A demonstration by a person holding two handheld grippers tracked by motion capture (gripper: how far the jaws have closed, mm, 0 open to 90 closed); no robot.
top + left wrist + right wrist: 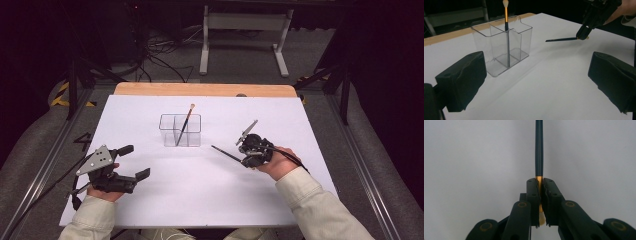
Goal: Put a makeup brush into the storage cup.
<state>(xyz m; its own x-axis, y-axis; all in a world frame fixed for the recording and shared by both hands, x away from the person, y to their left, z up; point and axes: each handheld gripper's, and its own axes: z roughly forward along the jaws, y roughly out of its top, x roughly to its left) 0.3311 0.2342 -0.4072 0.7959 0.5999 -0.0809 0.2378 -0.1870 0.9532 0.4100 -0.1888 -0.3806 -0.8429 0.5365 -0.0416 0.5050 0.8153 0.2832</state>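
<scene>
From the high view: the right tongs have a dark-handled brush clamped, its long axis lying nearly level, handle tip aimed left and slightly away, towards the clear organiser. It hangs just above the white bench, right of the organiser and apart from it. The right hand comes in from the lower right, wrist cocked so the tongs face left. The left tongs rest low at the near left, spread wide with nothing in them, forearm straight up from the bottom edge. Two brushes in all: one held, and a second brush standing in the organiser, leaning, bristles up.

Left gripper view: both black pads wide apart, bare bench between them. The organiser shows three compartments; the standing brush sits by the centre divider, gold ferrule and pale tip on top. Farther right, the right tongs hold the brush, which points left, roughly level and off the surface.

Right gripper view: the tongs pinch tight on the gold ferrule, pale bristles tucked back between the pads, the dark handle running straight ahead.
</scene>
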